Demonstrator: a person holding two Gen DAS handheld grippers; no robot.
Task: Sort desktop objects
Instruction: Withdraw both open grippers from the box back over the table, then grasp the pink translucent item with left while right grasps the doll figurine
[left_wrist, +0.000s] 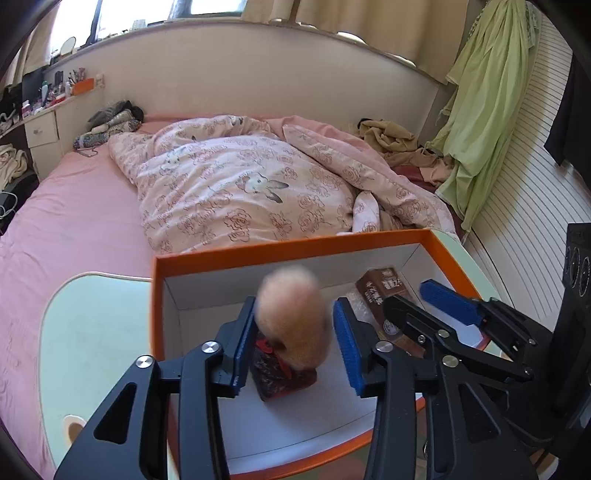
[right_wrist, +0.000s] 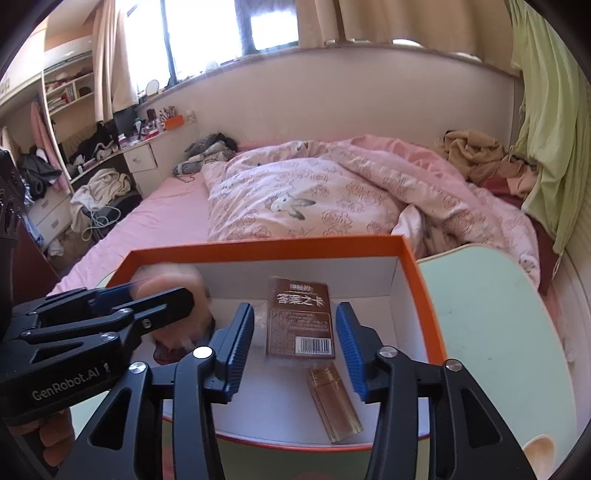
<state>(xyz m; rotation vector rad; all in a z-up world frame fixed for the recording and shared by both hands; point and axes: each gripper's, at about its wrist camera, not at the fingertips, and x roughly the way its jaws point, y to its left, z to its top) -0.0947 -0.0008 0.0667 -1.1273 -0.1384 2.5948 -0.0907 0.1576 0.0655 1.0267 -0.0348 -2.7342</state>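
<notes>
An orange box (left_wrist: 236, 254) with a white inside stands on a pale green table (left_wrist: 92, 332). My left gripper (left_wrist: 295, 343) is open over the box, and a fluffy tan plush toy (left_wrist: 291, 317) with a dark red patterned base sits blurred between its fingers. My right gripper (right_wrist: 297, 350) is open and empty above a brown card box (right_wrist: 300, 321) and a gold bottle (right_wrist: 334, 398) lying in the orange box (right_wrist: 266, 245). The right gripper (left_wrist: 436, 306) also shows in the left wrist view, at the right. The plush (right_wrist: 177, 291) is partly hidden behind the left gripper (right_wrist: 147, 299).
A bed with a pink floral quilt (left_wrist: 236, 184) lies just beyond the table. A green cloth (left_wrist: 487, 96) hangs at the right wall. A cluttered desk (right_wrist: 140, 147) stands at the far left. A small round wooden object (right_wrist: 539, 454) lies at the table's near right.
</notes>
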